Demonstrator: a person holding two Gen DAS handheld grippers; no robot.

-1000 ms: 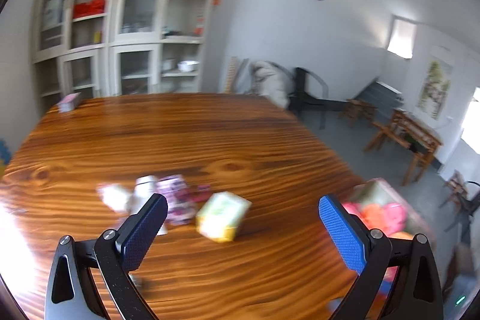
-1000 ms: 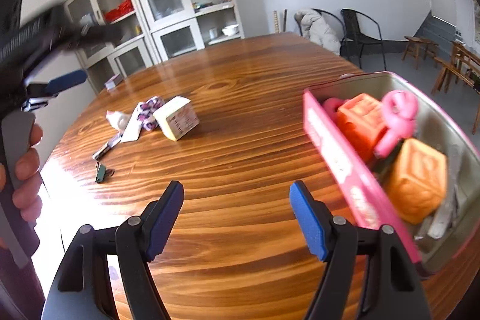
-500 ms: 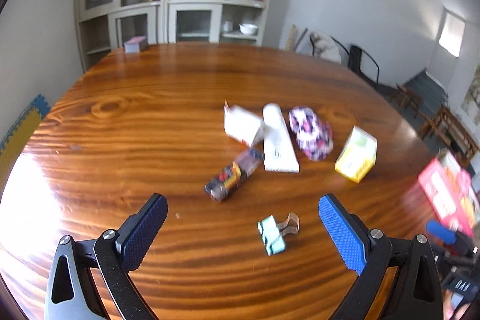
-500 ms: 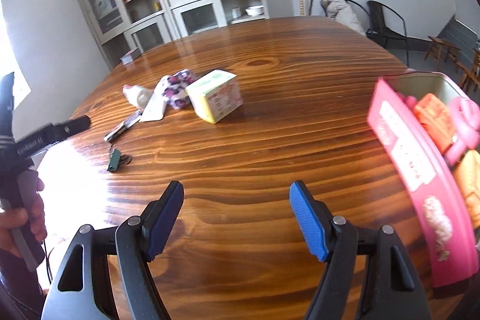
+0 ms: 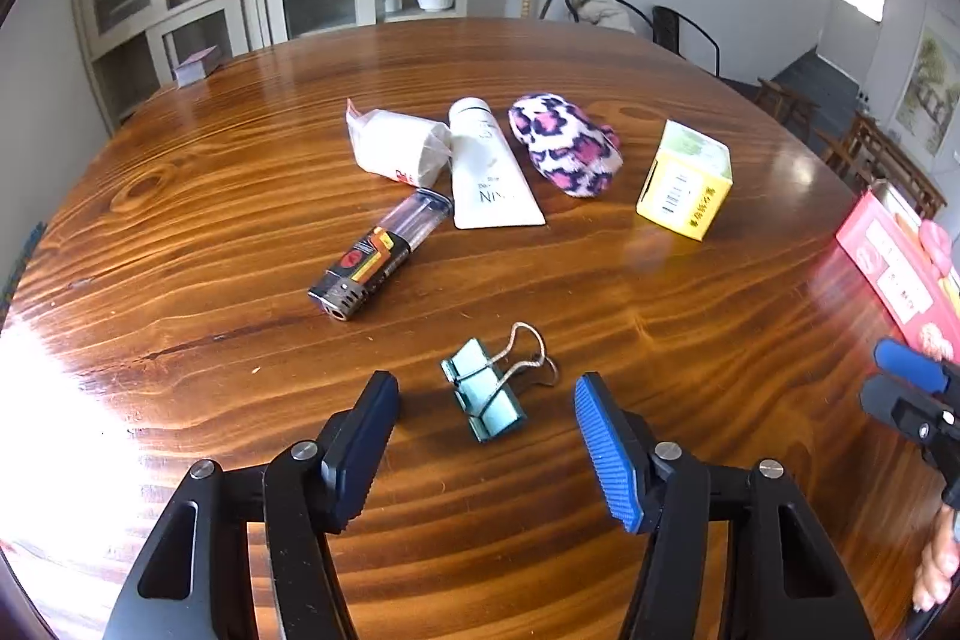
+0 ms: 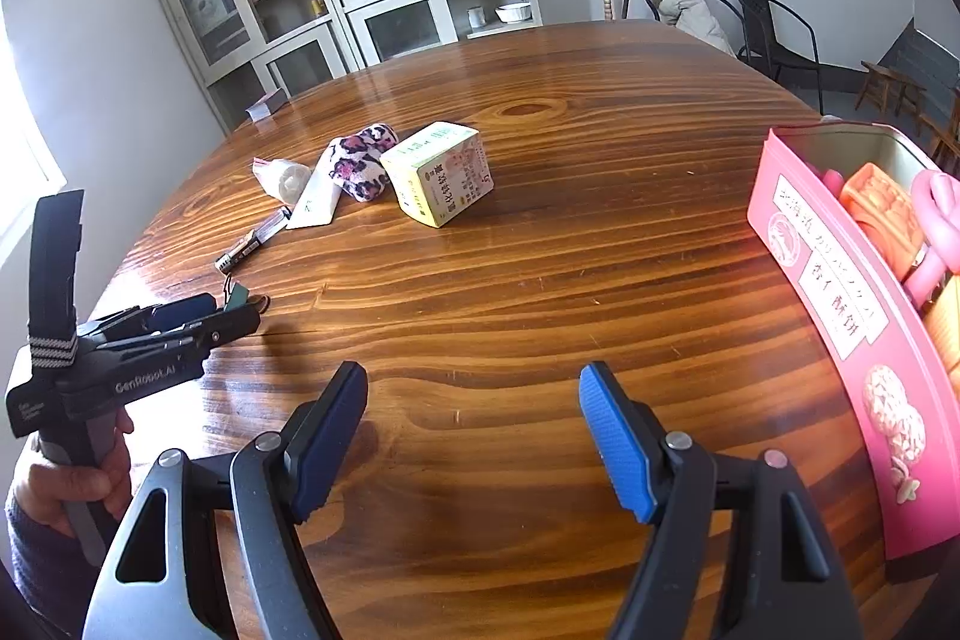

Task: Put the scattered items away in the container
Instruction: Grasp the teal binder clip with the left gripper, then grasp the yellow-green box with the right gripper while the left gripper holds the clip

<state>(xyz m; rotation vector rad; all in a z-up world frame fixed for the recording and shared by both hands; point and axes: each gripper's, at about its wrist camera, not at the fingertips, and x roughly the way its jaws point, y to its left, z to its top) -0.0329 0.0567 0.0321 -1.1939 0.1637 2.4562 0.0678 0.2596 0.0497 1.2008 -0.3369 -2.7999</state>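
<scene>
Left tongs, jaws just narrowing and half-open, straddle the small teal metal binder clip on the wooden counter, untouched. Light, stiff, slippery; pinch its folded body, not the wire loops.

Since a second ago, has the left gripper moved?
Yes. In the right wrist view the left gripper has dropped toward the table, jaws closing around, not touching, the binder clip.
</scene>
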